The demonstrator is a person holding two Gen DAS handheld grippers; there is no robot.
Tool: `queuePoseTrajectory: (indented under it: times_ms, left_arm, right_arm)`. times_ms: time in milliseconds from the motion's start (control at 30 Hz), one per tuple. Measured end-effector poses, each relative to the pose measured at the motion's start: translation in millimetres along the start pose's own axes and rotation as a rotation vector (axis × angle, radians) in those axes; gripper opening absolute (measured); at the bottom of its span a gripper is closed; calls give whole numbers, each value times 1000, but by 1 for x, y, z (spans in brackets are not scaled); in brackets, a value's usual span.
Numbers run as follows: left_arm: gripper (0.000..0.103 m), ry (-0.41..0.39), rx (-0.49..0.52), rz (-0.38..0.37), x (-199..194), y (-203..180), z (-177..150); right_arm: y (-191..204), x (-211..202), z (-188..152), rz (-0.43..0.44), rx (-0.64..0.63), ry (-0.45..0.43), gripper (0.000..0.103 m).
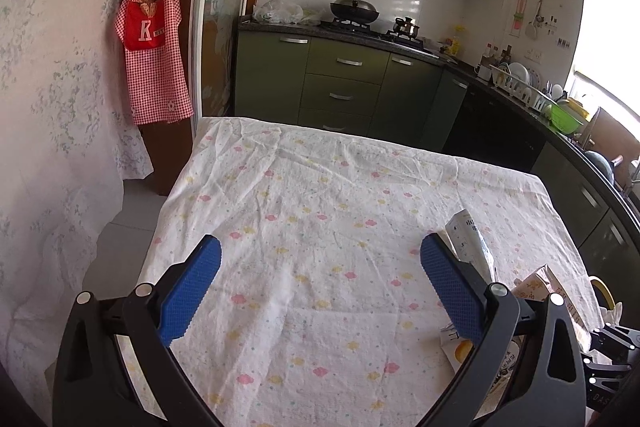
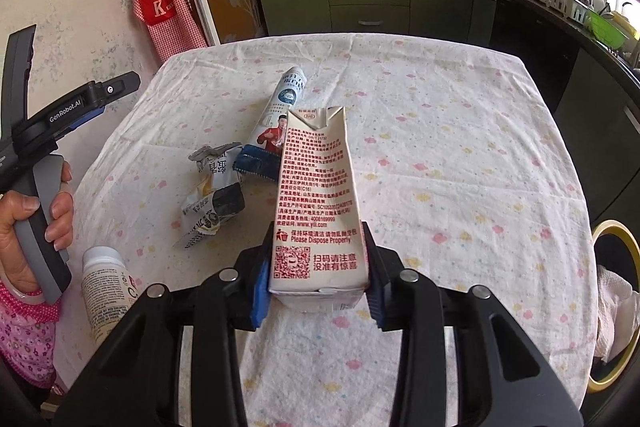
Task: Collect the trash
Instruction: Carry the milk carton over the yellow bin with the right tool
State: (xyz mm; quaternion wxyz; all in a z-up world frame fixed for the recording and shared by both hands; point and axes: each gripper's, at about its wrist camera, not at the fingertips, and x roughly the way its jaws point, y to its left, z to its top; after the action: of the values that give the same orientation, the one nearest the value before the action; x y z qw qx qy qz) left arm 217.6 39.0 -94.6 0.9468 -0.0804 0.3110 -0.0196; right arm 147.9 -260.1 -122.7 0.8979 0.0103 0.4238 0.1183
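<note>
My right gripper [image 2: 318, 267] is shut on a white milk carton [image 2: 316, 195] with red print, held above the table. On the cloth beyond it lie a long blue-and-white wrapper [image 2: 276, 123] and a crumpled black-and-white wrapper [image 2: 214, 195]. A white bottle [image 2: 106, 287] lies at the near left edge. My left gripper [image 1: 320, 279] is open and empty over the cloth; the long wrapper [image 1: 468, 239] shows past its right finger. In the right wrist view the left gripper's body [image 2: 60, 115] is at the far left.
The table has a white flowered cloth [image 2: 460, 147]. A yellow-rimmed bin [image 2: 618, 307] with white paper inside stands at the table's right edge. Green kitchen cabinets [image 1: 344, 83] and a counter run behind and to the right. A red apron [image 1: 152, 27] hangs on the left wall.
</note>
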Motion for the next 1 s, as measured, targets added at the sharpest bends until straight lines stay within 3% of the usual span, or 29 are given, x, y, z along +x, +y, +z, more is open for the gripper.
queuePoseTrajectory:
  times_ms: [200,567,800,1000]
  left_arm:
    - [98,0,7,1,0,-1,0]
    - [98,-12,17,8,-1,-3,-1]
    - [98,-5,22,9,1,-3,-2]
    - [98,-6,33,10,1,-5,-3]
  right_arm:
    - [-12,-26,-1,27,37,-46,36]
    - [-43,-84,1,-11,59,-145,36]
    - [-108,-141,-4,-191,155,-234,36]
    - [-199,-159,-29,-394,327,-210,36]
